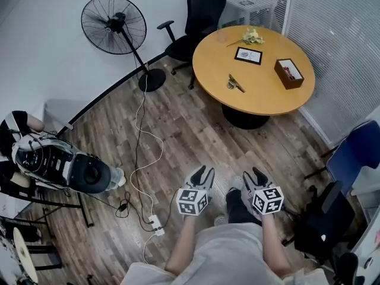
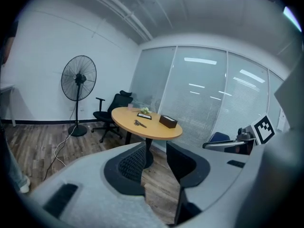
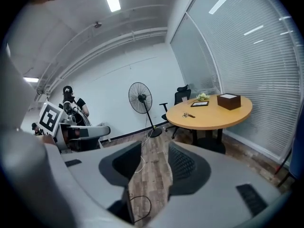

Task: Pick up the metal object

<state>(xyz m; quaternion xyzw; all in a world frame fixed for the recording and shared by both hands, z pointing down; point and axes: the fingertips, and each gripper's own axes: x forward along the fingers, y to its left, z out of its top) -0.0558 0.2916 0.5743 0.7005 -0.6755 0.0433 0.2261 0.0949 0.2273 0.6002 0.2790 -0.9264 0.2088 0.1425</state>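
A small metal object [image 1: 234, 83] lies on the round wooden table [image 1: 214, 58] across the room; it also shows as a small grey shape [image 2: 139, 123] in the left gripper view and as the metal object [image 3: 188, 115] in the right gripper view. My left gripper [image 1: 200, 175] and right gripper [image 1: 255, 176] hover side by side over the floor, close to my body and far from the table. Both stand open with nothing between their jaws.
On the table are a framed picture [image 1: 249, 55], a brown box [image 1: 289, 73] and a small plant [image 1: 253, 37]. A black office chair [image 1: 196, 25] stands behind it, a standing fan [image 1: 116, 25] at its left. Cables and a power strip [image 1: 156, 225] lie on the floor.
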